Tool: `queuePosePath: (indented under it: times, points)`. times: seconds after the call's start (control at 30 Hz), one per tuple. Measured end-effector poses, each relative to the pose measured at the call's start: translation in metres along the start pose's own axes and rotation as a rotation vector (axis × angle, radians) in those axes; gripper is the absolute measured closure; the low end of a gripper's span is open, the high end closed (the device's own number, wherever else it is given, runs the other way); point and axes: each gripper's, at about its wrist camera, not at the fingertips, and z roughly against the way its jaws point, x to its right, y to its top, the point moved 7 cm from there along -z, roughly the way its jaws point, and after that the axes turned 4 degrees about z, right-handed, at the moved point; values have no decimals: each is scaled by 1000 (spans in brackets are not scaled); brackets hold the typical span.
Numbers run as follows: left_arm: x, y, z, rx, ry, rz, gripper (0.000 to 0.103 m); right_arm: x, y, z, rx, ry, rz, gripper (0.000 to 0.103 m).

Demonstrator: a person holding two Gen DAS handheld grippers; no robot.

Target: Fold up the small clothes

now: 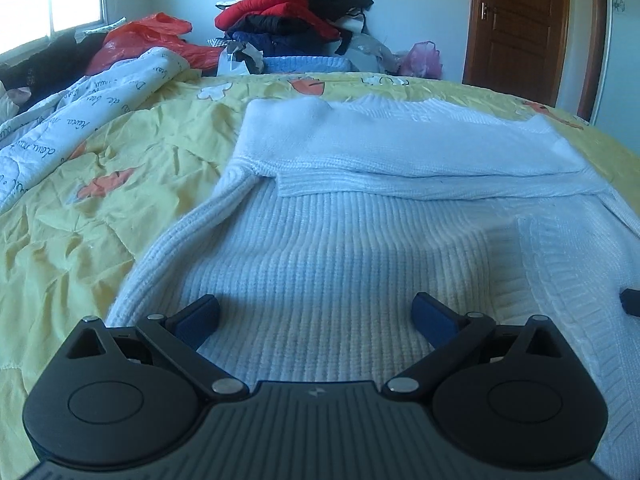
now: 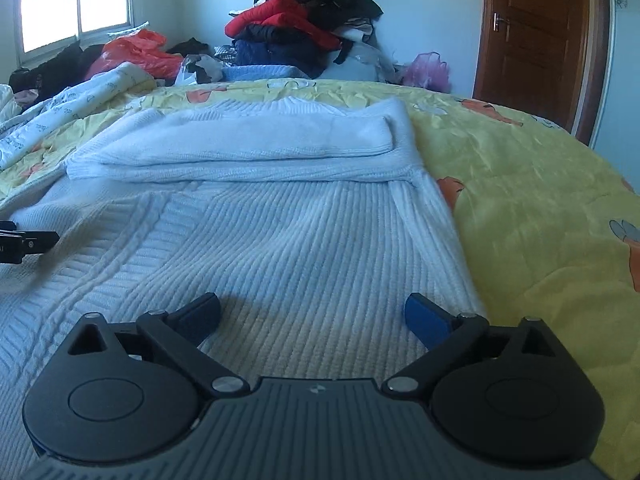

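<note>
Left wrist view. Left gripper (image 1: 316, 316), black with blue pads, hangs low over the white ribbed knit sweater (image 1: 328, 248); jaws spread wide, nothing between them, pads clear of the knit. Sweater lies flat on the yellow printed quilt (image 1: 80, 248) covering the bed, its sleeves folded across the far part of the body in a thick white band (image 1: 400, 148). This view alone shows the sweater's left edge, a rolled seam curving toward the near edge of the bed, with a broad stretch of bare crumpled quilt beyond it. A white quilted blanket with script print (image 1: 76, 108) is bunched at the far left edge of the bed. At the frame's right edge, a black tip of the right gripper (image 1: 631, 302) sits over the knit.

Right wrist view. Right gripper (image 2: 312, 314) hangs low over the same sweater (image 2: 280, 240), jaws fully released, nothing between them. This view alone shows the sweater's right edge (image 2: 448, 224) and open yellow quilt (image 2: 540, 208) running to the bed's right edge. A dark part of the left gripper (image 2: 28, 246) shows at the left edge.

Both views: piled red, black and navy clothes (image 2: 296, 28) beyond the bed's far edge, an orange plastic bag (image 2: 136, 54) left of them, a brown wooden door (image 2: 536, 36) at far right.
</note>
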Motion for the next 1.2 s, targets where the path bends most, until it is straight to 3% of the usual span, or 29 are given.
queuePosePath:
  times: [0.73, 0.87, 0.97, 1.07, 1.2]
  points:
    - [1, -1, 0, 0, 2, 1, 0, -1, -1, -2, -1, -10, 9, 2]
    - [3, -1, 5, -3, 41, -13, 0, -2, -3, 6, -19, -44, -4, 1]
    - [0, -8, 26, 7, 114, 5, 0, -8, -15, 28, -13, -6, -15, 0]
    - [-2, -31, 38, 27, 85, 26, 0, -9, -29, 39, 18, 6, 0, 1]
    - [-5, -30, 35, 31, 76, 48, 0, -13, -28, 34, 12, 7, 16, 1]
